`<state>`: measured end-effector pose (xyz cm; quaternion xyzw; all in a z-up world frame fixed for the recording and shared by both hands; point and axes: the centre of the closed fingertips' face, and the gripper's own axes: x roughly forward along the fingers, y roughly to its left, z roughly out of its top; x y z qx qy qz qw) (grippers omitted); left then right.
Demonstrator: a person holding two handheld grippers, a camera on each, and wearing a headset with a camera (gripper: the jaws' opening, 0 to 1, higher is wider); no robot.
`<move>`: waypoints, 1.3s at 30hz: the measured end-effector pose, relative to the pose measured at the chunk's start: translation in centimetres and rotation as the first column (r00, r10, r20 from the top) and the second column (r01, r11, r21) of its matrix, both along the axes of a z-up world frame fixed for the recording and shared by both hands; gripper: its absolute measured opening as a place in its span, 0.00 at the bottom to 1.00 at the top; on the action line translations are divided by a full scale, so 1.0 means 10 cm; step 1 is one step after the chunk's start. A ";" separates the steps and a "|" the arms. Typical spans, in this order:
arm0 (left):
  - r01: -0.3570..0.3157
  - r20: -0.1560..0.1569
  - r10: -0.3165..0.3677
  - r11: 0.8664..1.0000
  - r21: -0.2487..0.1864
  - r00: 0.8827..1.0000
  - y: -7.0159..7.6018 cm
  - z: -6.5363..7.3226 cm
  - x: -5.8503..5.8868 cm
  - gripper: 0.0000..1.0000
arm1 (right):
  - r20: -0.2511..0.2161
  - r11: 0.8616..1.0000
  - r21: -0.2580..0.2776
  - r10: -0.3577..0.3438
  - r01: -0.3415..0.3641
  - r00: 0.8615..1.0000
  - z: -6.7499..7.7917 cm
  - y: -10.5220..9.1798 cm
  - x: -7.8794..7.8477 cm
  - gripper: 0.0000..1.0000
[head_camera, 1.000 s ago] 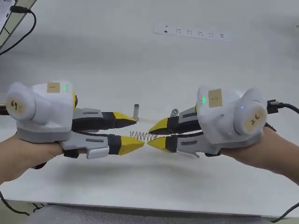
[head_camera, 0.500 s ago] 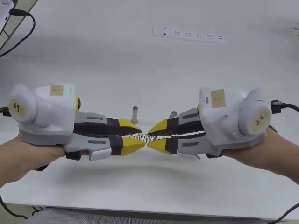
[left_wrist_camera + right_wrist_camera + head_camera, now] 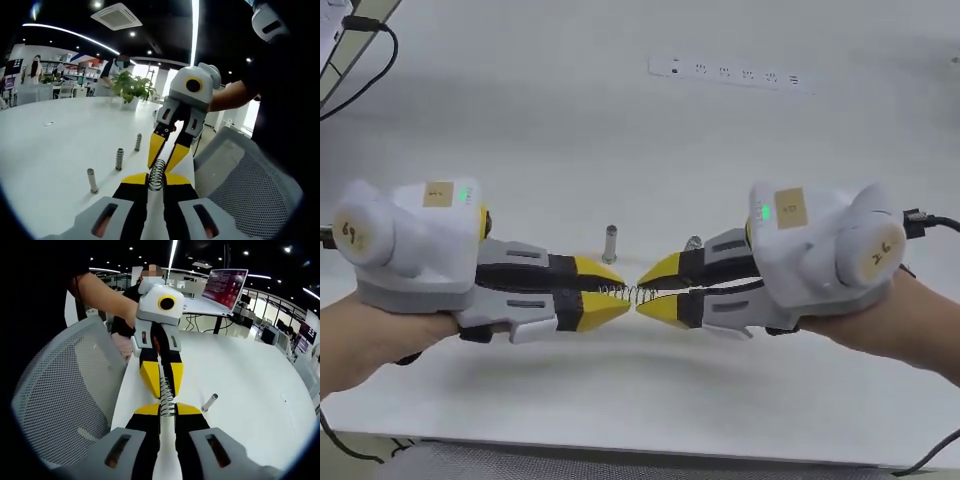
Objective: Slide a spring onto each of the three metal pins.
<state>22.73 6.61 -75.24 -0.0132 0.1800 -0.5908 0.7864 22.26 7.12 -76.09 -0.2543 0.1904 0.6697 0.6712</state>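
Left gripper [image 3: 608, 290] and right gripper [image 3: 652, 292], level, tip-to-tip, both clamped on spring [image 3: 626, 292].

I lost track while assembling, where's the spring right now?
Head view, centre: the spring is held between the left gripper and right gripper tips, just in front of the bare pin.

spring [image 3: 618, 291]: both ends hidden inside your left gripper [image 3: 624, 291] and right gripper [image 3: 640, 293] | pin [image 3: 693, 242]: right gripper covers all but its top | cable [image 3: 393, 48]: cut off past table's far left corner
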 end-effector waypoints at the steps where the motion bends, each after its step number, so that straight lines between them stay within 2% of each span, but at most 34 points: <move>1: 0.003 0.001 -0.003 1.000 -0.001 1.000 0.00 0.00 -0.01 0.03 | -0.001 1.000 0.000 0.002 -0.002 1.000 0.00 0.00 0.00 0.08; 9: 0.019 -0.005 -0.019 1.000 0.008 1.000 0.00 0.01 -0.05 0.02 | -0.006 1.000 0.002 0.007 -0.007 1.000 0.01 0.00 -0.03 0.09; 11: 0.021 -0.018 -0.021 1.000 0.004 1.000 0.00 0.01 -0.06 0.02 | -0.006 1.000 0.003 0.008 -0.008 1.000 0.01 0.00 -0.04 0.09; 20: 0.027 -0.022 -0.027 1.000 -0.005 0.999 -0.03 0.03 -0.07 0.02 | -0.008 1.000 0.001 0.008 -0.008 1.000 -0.01 -0.05 -0.04 0.10; 22: 0.028 -0.023 -0.028 1.000 -0.011 0.999 -0.03 0.05 -0.07 0.02 | -0.009 1.000 -0.013 0.005 -0.005 1.000 -0.05 -0.08 -0.03 0.11; 28: 0.027 -0.030 -0.028 0.999 -0.019 0.999 -0.01 0.07 -0.07 0.02 | -0.029 1.000 0.008 -0.013 0.013 1.000 -0.05 -0.11 -0.03 0.06; 34: 0.029 -0.034 -0.030 0.999 -0.033 0.999 -0.01 0.09 -0.08 0.02 | -0.131 0.997 0.060 -0.048 0.057 0.990 0.02 -0.10 -0.04 0.07; 36: 0.031 -0.036 -0.032 0.999 -0.037 0.999 -0.01 0.10 -0.09 0.02 | -0.148 0.996 0.069 -0.046 0.057 0.988 0.03 -0.10 -0.05 0.08; 39: 0.034 -0.035 -0.036 0.999 -0.039 0.999 -0.01 0.11 -0.09 0.02 | -0.200 0.994 0.081 -0.055 0.072 0.978 0.05 -0.10 -0.08 0.11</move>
